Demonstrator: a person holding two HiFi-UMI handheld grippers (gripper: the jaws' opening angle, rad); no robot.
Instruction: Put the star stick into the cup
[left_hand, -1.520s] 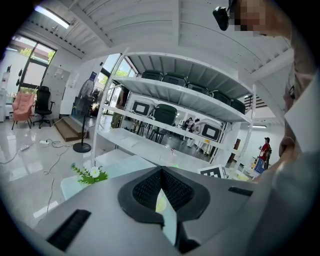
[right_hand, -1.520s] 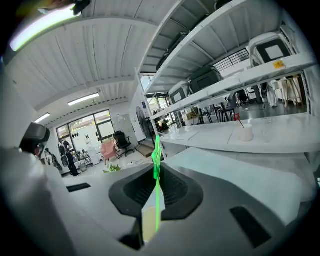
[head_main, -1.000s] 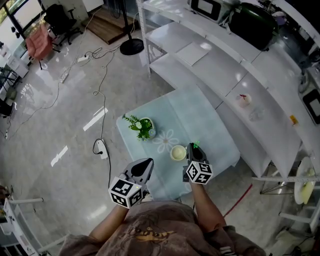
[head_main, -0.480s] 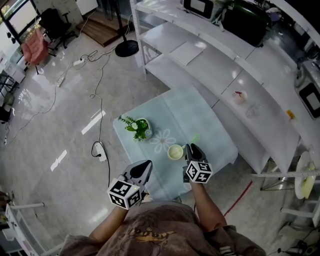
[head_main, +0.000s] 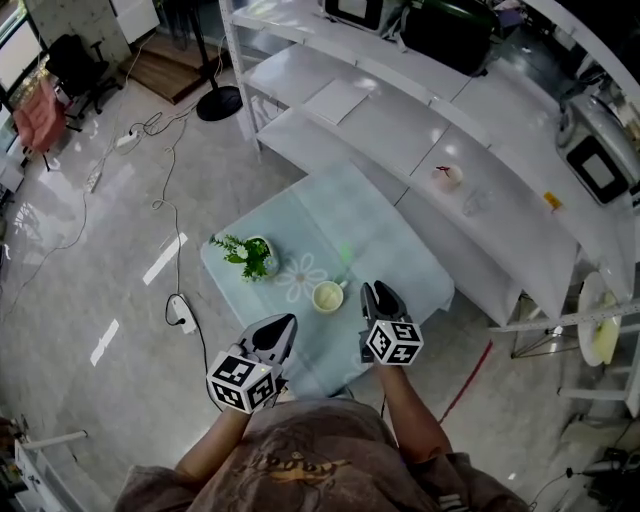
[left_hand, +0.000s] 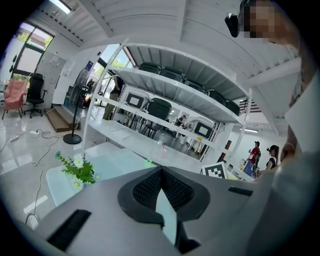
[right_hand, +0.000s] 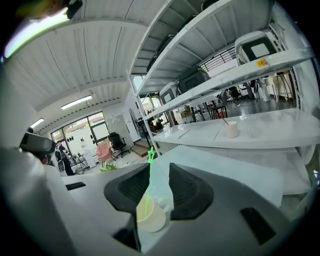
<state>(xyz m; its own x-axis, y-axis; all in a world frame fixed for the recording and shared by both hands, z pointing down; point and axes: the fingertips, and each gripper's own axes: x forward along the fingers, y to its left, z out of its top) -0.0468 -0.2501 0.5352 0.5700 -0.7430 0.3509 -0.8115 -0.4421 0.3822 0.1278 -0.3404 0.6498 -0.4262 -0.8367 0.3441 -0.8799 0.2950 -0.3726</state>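
While the star stick (right_hand: 148, 184) stands in the cream cup (right_hand: 151, 216) on the table (head_main: 385, 235), the right gripper (head_main: 378, 290), jaws just spread wide, frames both untouched. The left gripper (head_main: 288, 322) is pinched together, empty. A potted plant (head_main: 248, 257) sits apart, with bare tabletop beyond.

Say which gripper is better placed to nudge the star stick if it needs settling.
Right. The right gripper sits close beside the cup. Its jaws have just been opening, and the star stick stands in the cup in line between them, untouched. The left gripper is shut and would have to open first.
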